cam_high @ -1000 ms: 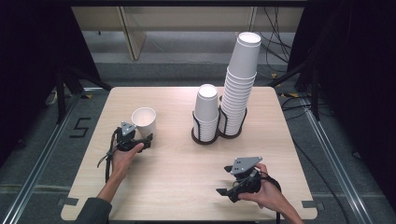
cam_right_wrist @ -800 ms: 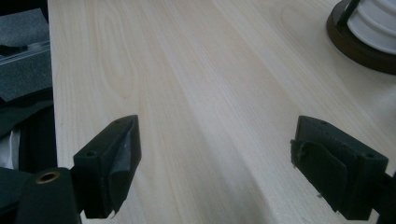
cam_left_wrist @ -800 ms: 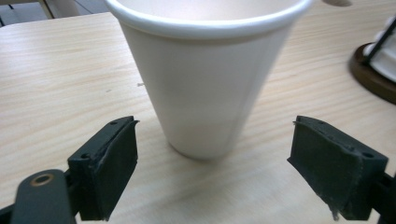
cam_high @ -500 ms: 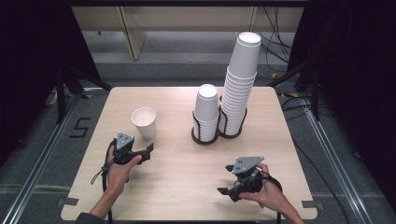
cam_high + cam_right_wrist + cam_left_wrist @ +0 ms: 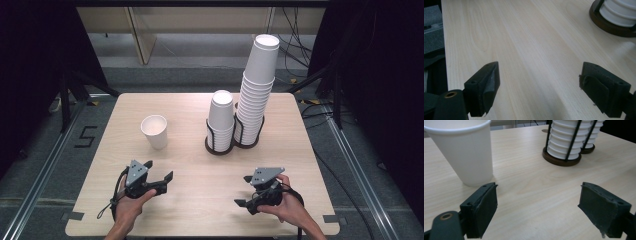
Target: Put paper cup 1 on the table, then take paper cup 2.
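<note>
High view, left claw (image 5: pixel 161 180) gaping, paper cup (image 5: pixel 154 131) apart

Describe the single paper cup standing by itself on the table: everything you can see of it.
The single paper cup is plain white, with a rolled rim and walls that taper toward a narrower base. It stands upright, mouth up, on the pale wooden table, in the left half, well left of the two cup stacks in black holders. It looks empty from above and undamaged. Nothing touches it but the tabletop. In the left gripper view it rises just beyond the left gripper, whose open jaws are clear of it.
</note>
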A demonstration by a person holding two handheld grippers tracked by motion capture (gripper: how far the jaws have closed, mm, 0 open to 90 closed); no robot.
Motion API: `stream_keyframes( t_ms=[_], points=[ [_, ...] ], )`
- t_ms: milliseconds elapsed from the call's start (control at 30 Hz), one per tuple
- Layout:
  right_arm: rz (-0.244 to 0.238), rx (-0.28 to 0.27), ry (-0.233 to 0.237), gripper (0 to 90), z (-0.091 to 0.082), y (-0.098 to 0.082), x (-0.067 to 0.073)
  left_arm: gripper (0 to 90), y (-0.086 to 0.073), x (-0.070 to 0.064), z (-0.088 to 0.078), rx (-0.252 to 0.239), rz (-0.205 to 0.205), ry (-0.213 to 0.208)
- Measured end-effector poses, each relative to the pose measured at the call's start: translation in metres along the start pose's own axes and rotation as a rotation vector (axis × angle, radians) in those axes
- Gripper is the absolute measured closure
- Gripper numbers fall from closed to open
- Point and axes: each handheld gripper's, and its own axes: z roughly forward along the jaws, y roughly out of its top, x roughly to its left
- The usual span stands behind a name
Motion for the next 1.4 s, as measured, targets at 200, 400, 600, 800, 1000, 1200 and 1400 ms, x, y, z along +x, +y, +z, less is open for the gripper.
stream_keyframes(
  t_ms=[200, 400, 600, 800, 1000, 1200, 1400],
  points=[
    [0.011, -0.015, -0.019, 17.4, -0.002, -0.002, -0.004, 14.5, -0.011, -0.013, -0.008, 0.012, 0.008, -0.039],
    [0.038, -0.025, -0.039, 17.4, -0.005, -0.005, -0.009, 14.5, -0.015, -0.025, -0.019, 0.008, 0.027, -0.06],
    [0.062, -0.037, -0.064, 17.4, -0.009, -0.007, -0.014, 14.5, -0.02, -0.038, -0.022, 0.023, 0.053, -0.095],
    [0.094, -0.055, -0.085, 17.4, -0.013, -0.009, -0.018, 14.5, -0.02, -0.045, -0.026, 0.007, 0.07, -0.112],
    [0.128, -0.087, -0.119, 17.3, -0.018, -0.008, -0.022, 14.5, -0.021, -0.046, -0.028, -0.001, 0.073, -0.113],
    [0.145, -0.116, -0.151, 17.2, -0.027, -0.002, -0.026, 14.5, -0.02, -0.046, -0.028, 0.01, 0.082, -0.11],
    [0.166, -0.162, -0.21, 17.2, -0.044, 0.007, -0.037, 14.5, -0.021, -0.046, -0.026, 0.008, 0.085, -0.115]
  ],
)
